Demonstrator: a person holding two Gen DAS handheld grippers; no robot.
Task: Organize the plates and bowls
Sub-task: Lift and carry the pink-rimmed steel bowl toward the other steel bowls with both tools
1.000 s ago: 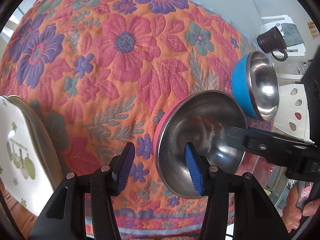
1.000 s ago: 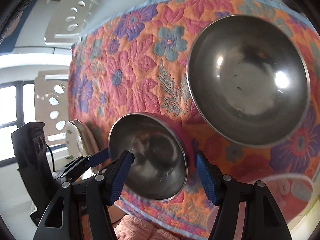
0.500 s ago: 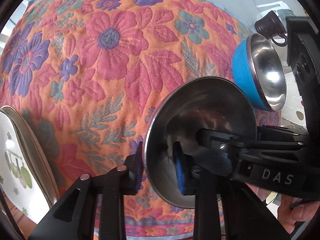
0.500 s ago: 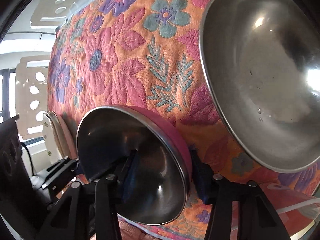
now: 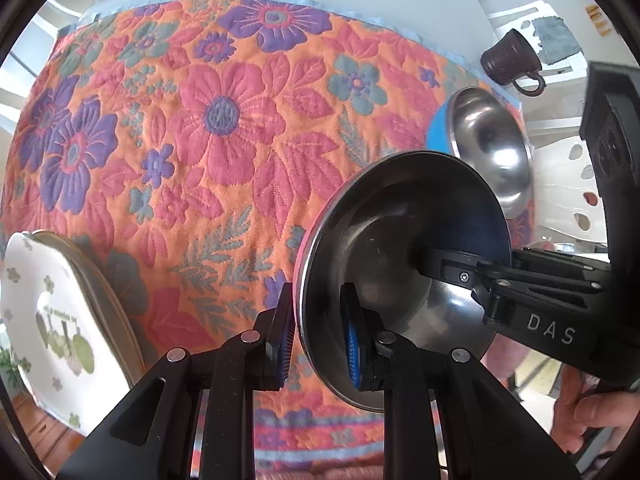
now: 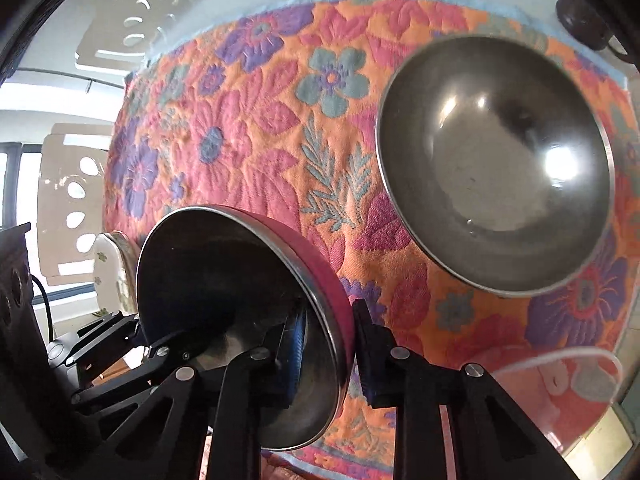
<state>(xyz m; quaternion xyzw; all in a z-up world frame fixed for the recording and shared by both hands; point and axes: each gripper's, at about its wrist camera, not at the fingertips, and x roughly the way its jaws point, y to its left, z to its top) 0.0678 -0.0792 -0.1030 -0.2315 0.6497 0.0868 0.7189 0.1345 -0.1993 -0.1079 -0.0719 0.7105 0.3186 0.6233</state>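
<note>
A steel bowl with a pink outside is gripped at its rim from two sides and hangs tilted just above the flowered cloth. My left gripper is shut on the near rim, one blue pad inside and one outside. My right gripper is closing its jaws on the opposite rim of the pink bowl, and the pads press on it. A larger steel bowl with a blue outside rests on the cloth to the right, also visible as the blue bowl. Stacked plates with a green print lie at the left.
The flowered tablecloth covers the table. A dark brown mug stands beyond its far right edge. White perforated chairs are behind the table. A clear plastic piece lies at the near right. A hand holds the right gripper.
Both grippers went from open around the pink bowl's rim to shut on it. The bowl has come up off the cloth and looms larger in both views.
</note>
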